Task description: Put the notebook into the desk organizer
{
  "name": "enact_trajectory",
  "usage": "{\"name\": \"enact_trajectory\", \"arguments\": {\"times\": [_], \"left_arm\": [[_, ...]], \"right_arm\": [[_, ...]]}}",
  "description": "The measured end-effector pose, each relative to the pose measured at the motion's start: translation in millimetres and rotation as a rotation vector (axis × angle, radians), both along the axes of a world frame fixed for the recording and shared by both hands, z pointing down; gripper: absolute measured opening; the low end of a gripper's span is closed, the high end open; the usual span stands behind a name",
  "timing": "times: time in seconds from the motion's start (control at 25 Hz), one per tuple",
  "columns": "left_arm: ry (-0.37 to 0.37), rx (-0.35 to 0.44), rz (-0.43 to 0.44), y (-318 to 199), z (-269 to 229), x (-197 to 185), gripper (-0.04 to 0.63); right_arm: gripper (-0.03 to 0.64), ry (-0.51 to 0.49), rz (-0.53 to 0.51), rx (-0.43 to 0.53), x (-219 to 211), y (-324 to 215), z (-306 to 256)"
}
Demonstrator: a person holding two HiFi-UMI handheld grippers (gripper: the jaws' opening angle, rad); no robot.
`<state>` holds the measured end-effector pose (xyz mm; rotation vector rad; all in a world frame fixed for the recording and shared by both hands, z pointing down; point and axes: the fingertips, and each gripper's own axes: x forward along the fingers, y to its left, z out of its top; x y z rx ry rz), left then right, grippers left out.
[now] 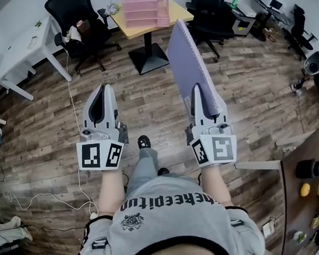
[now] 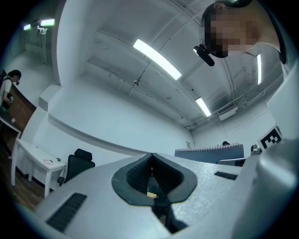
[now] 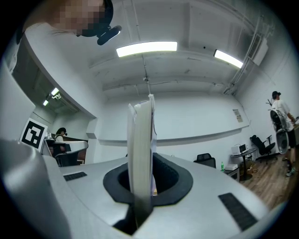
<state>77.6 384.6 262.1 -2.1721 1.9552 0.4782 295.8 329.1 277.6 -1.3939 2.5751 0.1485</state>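
Observation:
A lavender spiral-bound notebook [image 1: 189, 61] stands on edge in the head view, slanting up and away from me. My right gripper [image 1: 196, 89] is shut on its near end. In the right gripper view the notebook's page edges [image 3: 141, 149] rise straight up between the jaws of the right gripper [image 3: 142, 164]. My left gripper [image 1: 102, 90] hovers level with it on the left, shut and holding nothing; its dark pads meet in the left gripper view [image 2: 150, 161], where the notebook [image 2: 210, 153] shows at the right. The pink desk organizer [image 1: 145, 7] stands on a wooden table [image 1: 179, 11] far ahead.
Black office chairs flank the table at left [image 1: 76, 18] and right [image 1: 211, 13]. A white desk [image 1: 24, 49] is at the far left. A white cable [image 1: 72, 109] trails over the wood floor. A brown desk [image 1: 302, 162] with small items sits close on my right.

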Motion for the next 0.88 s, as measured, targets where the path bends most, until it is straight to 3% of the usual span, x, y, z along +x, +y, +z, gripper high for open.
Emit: {"name": "enact_trajectory", "arguments": {"times": [0.88], "left_arm": [[0.006,0.040,0.034,-196,-20,-110,0.005]], "right_arm": [[0.031,-0.019,0.046,0.017,-103,-189,-18]]}}
